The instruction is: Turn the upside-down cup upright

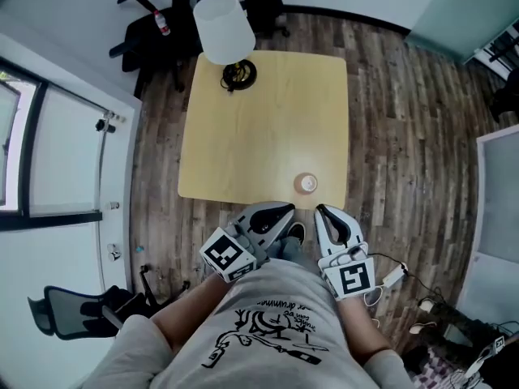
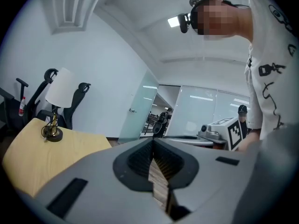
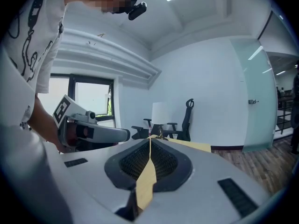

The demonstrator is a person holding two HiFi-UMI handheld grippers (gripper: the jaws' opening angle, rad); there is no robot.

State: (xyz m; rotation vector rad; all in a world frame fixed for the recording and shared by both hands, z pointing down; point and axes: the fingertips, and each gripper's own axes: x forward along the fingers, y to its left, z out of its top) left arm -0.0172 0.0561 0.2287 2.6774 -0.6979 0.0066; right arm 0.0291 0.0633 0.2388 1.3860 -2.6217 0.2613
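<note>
Head view looks steeply down on a square wooden table [image 1: 268,128]. The cup [image 1: 306,183] stands on it close to the near edge, toward the right corner (from above I cannot tell whether its mouth faces up or down). The left gripper [image 1: 285,211] and right gripper [image 1: 321,212] hang side by side just short of that edge, both clear of the cup. Each gripper's own view shows its jaws pressed together with nothing between them. A white-shaded lamp [image 1: 225,29] stands at the table's far left corner, and a black office chair [image 1: 150,43] sits beyond it.
</note>
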